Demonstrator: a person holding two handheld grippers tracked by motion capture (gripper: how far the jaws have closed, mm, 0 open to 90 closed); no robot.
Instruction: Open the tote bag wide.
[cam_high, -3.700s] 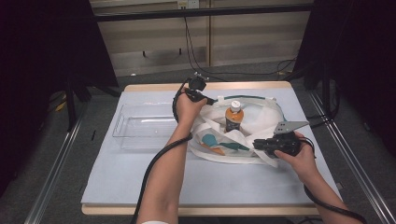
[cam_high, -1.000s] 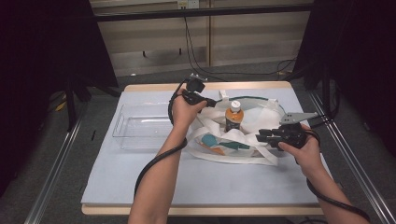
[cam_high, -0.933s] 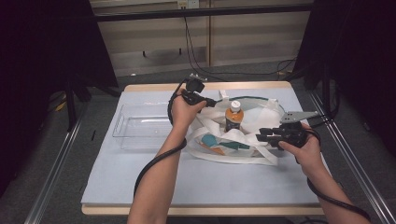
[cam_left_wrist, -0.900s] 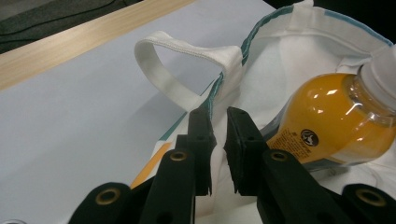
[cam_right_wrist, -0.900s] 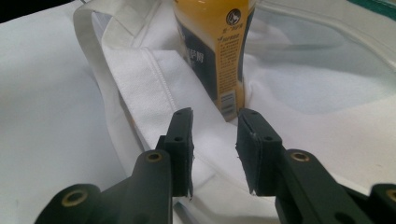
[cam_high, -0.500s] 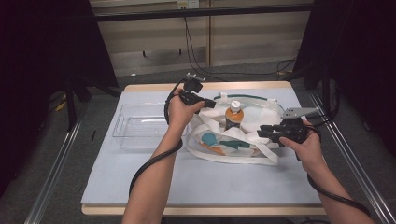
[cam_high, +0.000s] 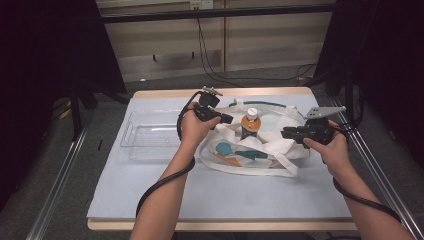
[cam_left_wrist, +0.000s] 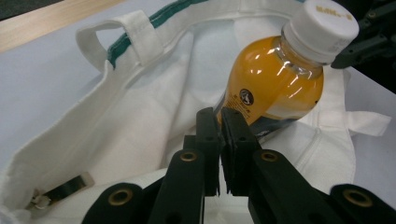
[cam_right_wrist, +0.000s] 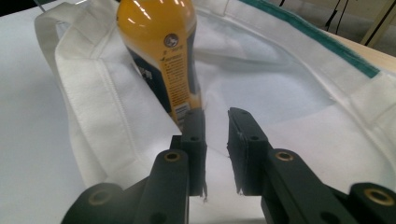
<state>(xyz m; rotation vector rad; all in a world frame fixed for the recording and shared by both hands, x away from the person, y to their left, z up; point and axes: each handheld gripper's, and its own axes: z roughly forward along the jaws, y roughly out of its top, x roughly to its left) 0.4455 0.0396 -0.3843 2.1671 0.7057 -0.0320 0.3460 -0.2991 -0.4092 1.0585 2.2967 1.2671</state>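
A white cloth bag (cam_high: 280, 147) with a green-trimmed rim lies open on the table, and an orange juice bottle (cam_high: 250, 125) with a white cap stands inside it, leaning a little. The bag's printed side shows teal and orange shapes. To the left of the bag sits a clear plastic tray (cam_high: 150, 135), with nothing visible in it.

The table (cam_high: 210, 195) is covered by a pale blue-white sheet with a wooden edge showing around it. Behind it, cables hang down a light wall, and dark curtains close off both sides.

The left gripper (cam_left_wrist: 218, 122) is at the bag's left rim, just beside the bottle; its jaws are pressed together on a fold of the white cloth, with only a thin slit between them. The right gripper (cam_right_wrist: 215, 122) is at the bag's right side; its jaws stand slightly apart, the bag's cloth lies between and under them, and whether they pinch it cannot be told. The bottle stands between the two grippers, just past the tips of each.
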